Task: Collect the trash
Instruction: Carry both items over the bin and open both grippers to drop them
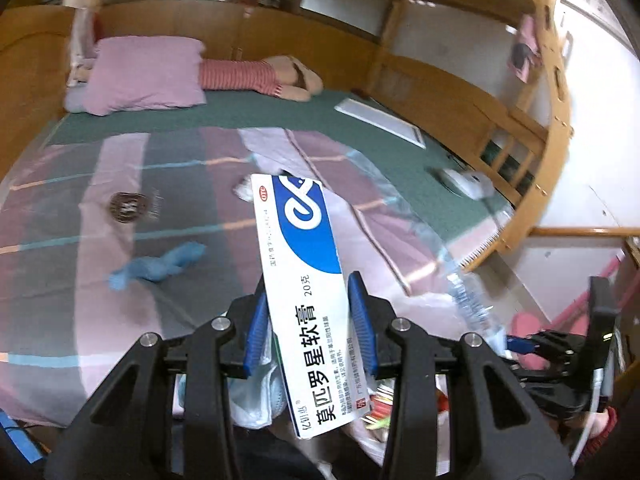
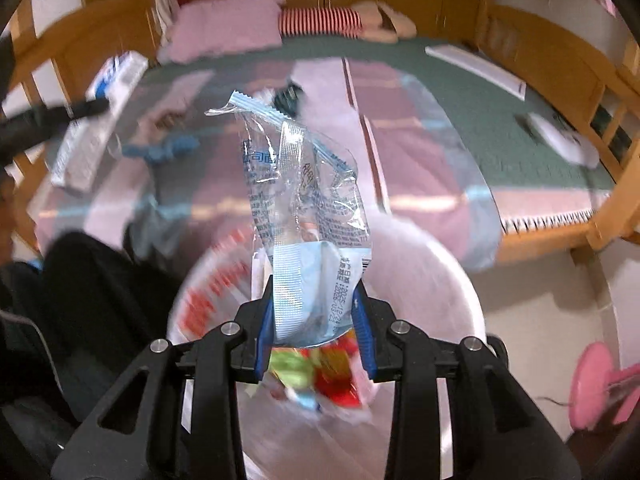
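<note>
Bed [image 1: 384, 120] beneath striped quilt [image 1: 120, 240]

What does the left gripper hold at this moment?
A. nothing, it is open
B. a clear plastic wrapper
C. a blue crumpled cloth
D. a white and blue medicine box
D: in the left wrist view the left gripper is closed on a white and blue medicine box; the clear plastic wrapper is in the right gripper.
</note>
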A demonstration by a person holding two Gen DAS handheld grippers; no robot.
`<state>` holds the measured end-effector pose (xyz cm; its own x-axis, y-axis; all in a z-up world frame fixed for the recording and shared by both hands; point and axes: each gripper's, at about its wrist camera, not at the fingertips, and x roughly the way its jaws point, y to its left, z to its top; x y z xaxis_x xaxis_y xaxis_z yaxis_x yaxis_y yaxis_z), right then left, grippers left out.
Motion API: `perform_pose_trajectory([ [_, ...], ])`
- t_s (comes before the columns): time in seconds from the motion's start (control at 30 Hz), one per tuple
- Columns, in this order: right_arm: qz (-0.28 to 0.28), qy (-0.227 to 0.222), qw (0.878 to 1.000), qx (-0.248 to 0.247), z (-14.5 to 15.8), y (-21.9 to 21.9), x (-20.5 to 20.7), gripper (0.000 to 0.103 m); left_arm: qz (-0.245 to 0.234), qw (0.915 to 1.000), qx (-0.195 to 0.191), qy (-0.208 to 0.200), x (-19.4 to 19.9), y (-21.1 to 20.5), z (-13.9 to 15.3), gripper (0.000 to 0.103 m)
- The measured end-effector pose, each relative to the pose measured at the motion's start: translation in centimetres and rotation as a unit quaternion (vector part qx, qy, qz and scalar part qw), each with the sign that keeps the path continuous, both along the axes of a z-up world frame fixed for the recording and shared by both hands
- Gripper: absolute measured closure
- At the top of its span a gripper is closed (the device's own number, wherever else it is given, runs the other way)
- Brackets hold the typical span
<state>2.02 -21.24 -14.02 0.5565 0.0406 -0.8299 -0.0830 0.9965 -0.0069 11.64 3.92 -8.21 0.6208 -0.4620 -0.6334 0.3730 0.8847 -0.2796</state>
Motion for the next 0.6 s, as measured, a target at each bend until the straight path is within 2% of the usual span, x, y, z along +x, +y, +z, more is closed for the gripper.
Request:
perform_pose_trajectory([
  [0.13,-0.012,0.021,1.0,0.01,-1.5,-2.1,-1.5,0.065,-0.032,0.9993,0.003,0.019,-0.6,-2.8,-0.9,0.064],
  [0.17,-0.012,0.019,1.0,0.018,-1.5,-2.4,-2.1,0.058,-0.041,0.9988,0.005,0.026,-0.7,-3.7,-1.2,0.064],
  [0.2,-0.015,0.009,0.999,0.029,-1.2,-2.9,-2.7,0.045,-0.053,0.9979,0.006,0.036,-0.8,-4.5,-1.6,0.064],
  [0.23,-0.023,-0.007,0.999,0.034,-0.7,-3.4,-3.2,0.038,-0.062,0.9972,0.007,0.042,-0.8,-5.1,-2.0,0.064],
  [0.27,-0.031,-0.026,0.998,0.041,-0.1,-4.1,-3.7,0.026,-0.076,0.9957,0.01,0.051,-0.8,-6.0,-2.5,0.064],
  [0.3,-0.035,-0.039,0.997,0.049,0.2,-4.6,-3.8,0.022,-0.088,0.9942,0.015,0.059,-0.8,-7.0,-3.0,0.064],
  [0.43,-0.063,-0.096,0.991,0.073,2.2,-6.6,-4.7,0.019,-0.144,0.9845,0.022,0.097,-1.3,-10.0,-4.9,0.063],
  [0.5,-0.076,-0.121,0.986,0.086,3.0,-7.5,-5.2,0.019,-0.192,0.9733,0.014,0.124,-1.8,-11.8,-6.0,0.062],
  [0.57,-0.084,-0.134,0.983,0.094,3.3,-8.0,-5.3,0.019,-0.216,0.9652,0.003,0.147,-2.0,-12.9,-7.0,0.042],
  [0.6,-0.086,-0.14,0.982,0.097,3.4,-8.2,-5.4,0.019,-0.219,0.9634,-0.002,0.154,-2.0,-13.3,-7.4,0.023],
])
